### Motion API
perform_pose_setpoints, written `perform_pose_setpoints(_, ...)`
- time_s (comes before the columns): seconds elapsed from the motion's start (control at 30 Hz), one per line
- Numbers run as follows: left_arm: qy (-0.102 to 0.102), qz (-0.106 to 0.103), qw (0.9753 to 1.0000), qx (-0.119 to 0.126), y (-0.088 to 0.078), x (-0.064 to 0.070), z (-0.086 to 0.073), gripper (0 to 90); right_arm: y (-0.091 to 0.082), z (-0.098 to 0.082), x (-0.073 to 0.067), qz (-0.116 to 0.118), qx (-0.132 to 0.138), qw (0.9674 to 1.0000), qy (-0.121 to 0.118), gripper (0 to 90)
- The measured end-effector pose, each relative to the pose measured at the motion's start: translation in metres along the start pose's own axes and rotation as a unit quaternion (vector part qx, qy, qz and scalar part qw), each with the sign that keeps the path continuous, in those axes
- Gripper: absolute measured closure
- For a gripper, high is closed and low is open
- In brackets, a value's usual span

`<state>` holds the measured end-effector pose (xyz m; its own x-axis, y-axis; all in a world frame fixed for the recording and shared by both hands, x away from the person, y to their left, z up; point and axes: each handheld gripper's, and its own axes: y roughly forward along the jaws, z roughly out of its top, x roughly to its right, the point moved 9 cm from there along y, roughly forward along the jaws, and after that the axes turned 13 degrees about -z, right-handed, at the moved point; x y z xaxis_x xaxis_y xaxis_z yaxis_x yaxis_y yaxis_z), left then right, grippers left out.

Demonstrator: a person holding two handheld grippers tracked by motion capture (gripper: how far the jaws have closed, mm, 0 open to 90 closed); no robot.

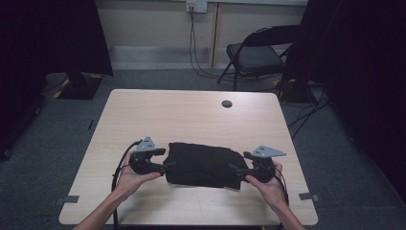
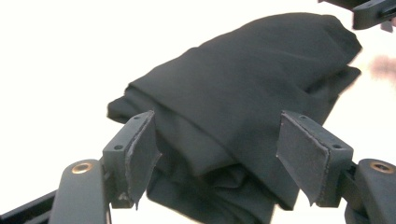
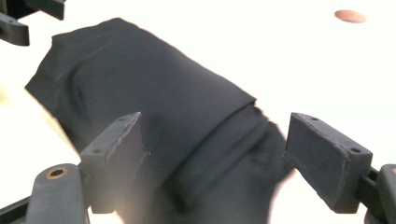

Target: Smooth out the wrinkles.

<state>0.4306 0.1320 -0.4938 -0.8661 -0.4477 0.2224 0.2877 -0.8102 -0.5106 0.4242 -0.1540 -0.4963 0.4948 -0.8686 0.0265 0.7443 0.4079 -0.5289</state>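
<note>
High view shows the folded black cloth bundle (image 1: 203, 165) lying lengthwise between the left gripper (image 1: 168, 165) and right gripper (image 1: 234, 170). Each faces one short end, jaws spread wide, gripping nothing, about equally near.

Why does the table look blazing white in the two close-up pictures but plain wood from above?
In the left gripper view and right gripper view the table is overexposed to white, since the camera brightens for the black cloth; the right gripper view is also softly blurred along the cloth's lower edge. The high view is dim but evenly exposed, so the wood grain shows, with dark curtains at both sides.
</note>
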Motion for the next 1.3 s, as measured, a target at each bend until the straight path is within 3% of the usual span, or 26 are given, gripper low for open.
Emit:
perform_pose_setpoints(0.2, -0.023, 0.041, 0.9988, -0.014, -0.024, -0.021, -0.02, 29.3, -0.012, -0.003, 0.033, -0.036, 0.002, 0.9988, 0.034, 16.8)
perform_pose_setpoints(0.27, -0.036, 0.063, 0.9972, -0.021, -0.039, -0.033, -0.032, 29.3, -0.015, -0.009, 0.043, -0.047, -0.003, 0.9981, 0.04, 16.5)
perform_pose_setpoints(0.33, -0.04, 0.07, 0.9965, -0.023, -0.043, -0.038, -0.036, 28.9, -0.021, -0.018, 0.061, -0.069, -0.011, 0.9962, 0.05, 15.9)
perform_pose_setpoints(0.37, -0.043, 0.078, 0.9957, -0.028, -0.047, -0.044, -0.041, 28.9, -0.021, -0.018, 0.061, -0.069, -0.011, 0.9962, 0.05, 15.9)
perform_pose_setpoints(0.4, -0.061, 0.091, 0.9932, -0.041, -0.054, -0.057, -0.053, 28.9, -0.022, -0.025, 0.079, -0.084, -0.019, 0.9947, 0.057, 15.7)
perform_pose_setpoints(0.43, -0.061, 0.091, 0.9932, -0.041, -0.054, -0.057, -0.053, 28.9, -0.022, -0.025, 0.079, -0.084, -0.019, 0.9947, 0.057, 15.7)
perform_pose_setpoints(0.47, -0.071, 0.109, 0.9901, -0.054, -0.058, -0.068, -0.064, 28.7, -0.021, -0.034, 0.096, -0.104, -0.027, 0.9915, 0.074, 15.9)
perform_pose_setpoints(0.5, -0.071, 0.109, 0.9901, -0.054, -0.058, -0.068, -0.064, 27.6, -0.021, -0.034, 0.096, -0.104, -0.027, 0.9915, 0.074, 15.9)
perform_pose_setpoints(0.53, -0.078, 0.113, 0.9878, -0.073, -0.058, -0.074, -0.072, 26.7, -0.018, -0.045, 0.111, -0.12, -0.045, 0.9881, 0.085, 15.8)
perform_pose_setpoints(0.57, -0.078, 0.113, 0.9878, -0.073, -0.058, -0.074, -0.072, 26.4, -0.018, -0.045, 0.111, -0.12, -0.045, 0.9881, 0.085, 15.8)
perform_pose_setpoints(0.6, -0.095, 0.127, 0.9827, -0.095, -0.054, -0.079, -0.081, 25.4, -0.015, -0.054, 0.122, -0.132, -0.06, 0.9851, 0.093, 15.8)
perform_pose_setpoints(0.63, -0.095, 0.127, 0.9827, -0.095, -0.054, -0.079, -0.081, 24.2, -0.015, -0.054, 0.122, -0.132, -0.06, 0.9851, 0.093, 15.8)
perform_pose_setpoints(0.67, -0.1, 0.131, 0.9804, -0.108, -0.053, -0.082, -0.086, 24.2, -0.013, -0.059, 0.126, -0.141, -0.067, 0.9833, 0.093, 16.1)
perform_pose_setpoints(0.7, -0.095, 0.137, 0.9797, -0.112, -0.052, -0.083, -0.087, 25.5, -0.011, -0.064, 0.127, -0.145, -0.075, 0.9821, 0.094, 16.7)
perform_pose_setpoints(0.8, -0.108, 0.154, 0.978, -0.09, -0.05, -0.086, -0.085, 25.9, -0.004, -0.076, 0.12, -0.14, -0.101, 0.9813, 0.085, 17.2)
perform_pose_setpoints(0.83, -0.096, 0.167, 0.9777, -0.083, -0.048, -0.086, -0.086, 24.2, -0.002, -0.079, 0.117, -0.139, -0.109, 0.9813, 0.076, 16.2)
perform_pose_setpoints(0.87, -0.093, 0.165, 0.9791, -0.073, -0.046, -0.085, -0.087, 20.0, 0.0, -0.08, 0.115, -0.145, -0.108, 0.9815, 0.064, 15.5)
perform_pose_setpoints(0.93, -0.09, 0.169, 0.9793, -0.065, -0.045, -0.084, -0.088, 15.2, 0.002, -0.082, 0.113, -0.162, -0.103, 0.9805, 0.044, 14.3)
perform_pose_setpoints(1.0, -0.087, 0.177, 0.9792, -0.049, -0.044, -0.085, -0.088, 14.3, 0.004, -0.081, 0.111, -0.166, -0.097, 0.9803, 0.044, 13.6)
perform_pose_setpoints(1.3, -0.092, 0.181, 0.978, -0.048, -0.043, -0.085, -0.087, 14.1, 0.004, -0.082, 0.111, -0.174, -0.098, 0.9786, 0.05, 13.6)
